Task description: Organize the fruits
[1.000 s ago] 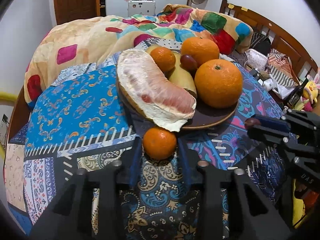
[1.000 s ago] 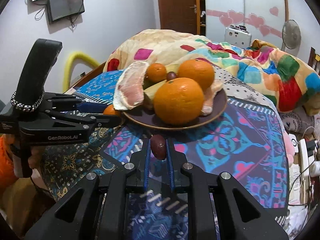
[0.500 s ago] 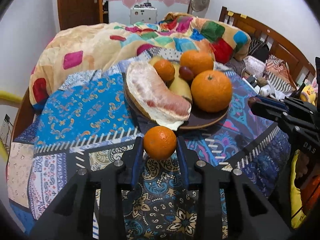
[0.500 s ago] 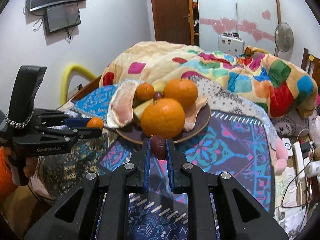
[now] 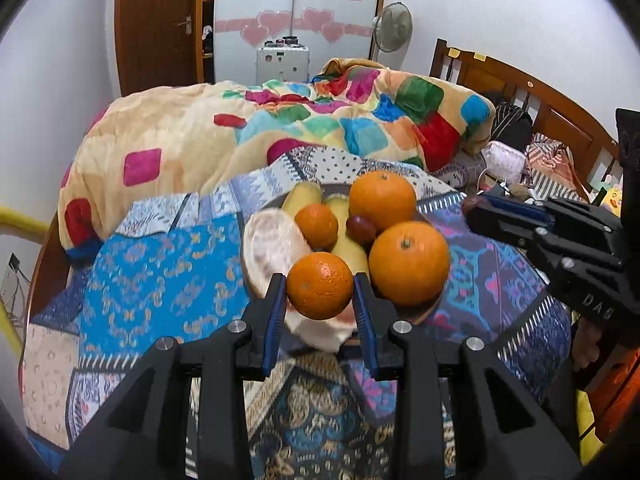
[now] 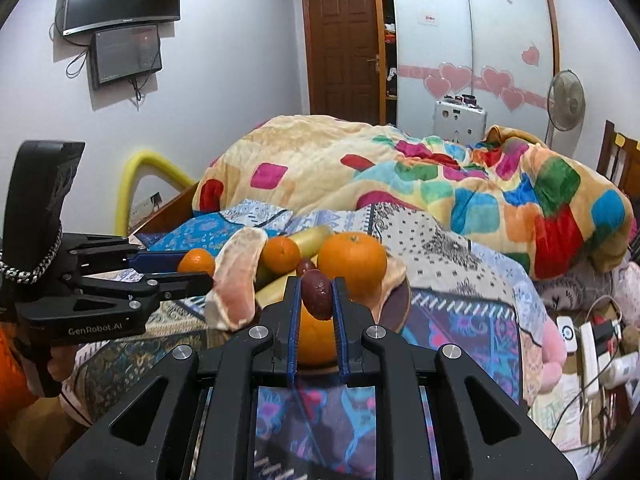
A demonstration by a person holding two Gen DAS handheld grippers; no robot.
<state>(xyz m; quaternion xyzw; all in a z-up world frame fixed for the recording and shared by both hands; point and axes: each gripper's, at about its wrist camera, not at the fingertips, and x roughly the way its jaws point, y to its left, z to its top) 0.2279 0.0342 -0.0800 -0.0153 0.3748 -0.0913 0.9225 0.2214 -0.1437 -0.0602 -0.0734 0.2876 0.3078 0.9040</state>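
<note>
1. Gripping a small orange mandarin [image 5: 320,285] in my left gripper [image 5: 320,300], I am holding it above the near edge of the dark plate [image 5: 420,314], its dimpled skin bright and whole.
2. I am pinching a dark reddish-brown date-like fruit [image 6: 317,294] in my right gripper [image 6: 316,308], upright between the blue pads [image 6: 295,320].
3. I am looking at the plate on the patterned cloth [image 5: 160,280], carrying two big oranges [image 5: 409,262], a smaller mandarin, a pomelo segment [image 5: 268,252], yellow pieces and another dark fruit.
4. I am lifting both fruits higher than a second ago: the mandarin was down at the cloth in front of the plate, and now it is hanging over the pomelo.
5. I am keeping my left fingers roughly half open, my right fingers nearly closed.
</note>
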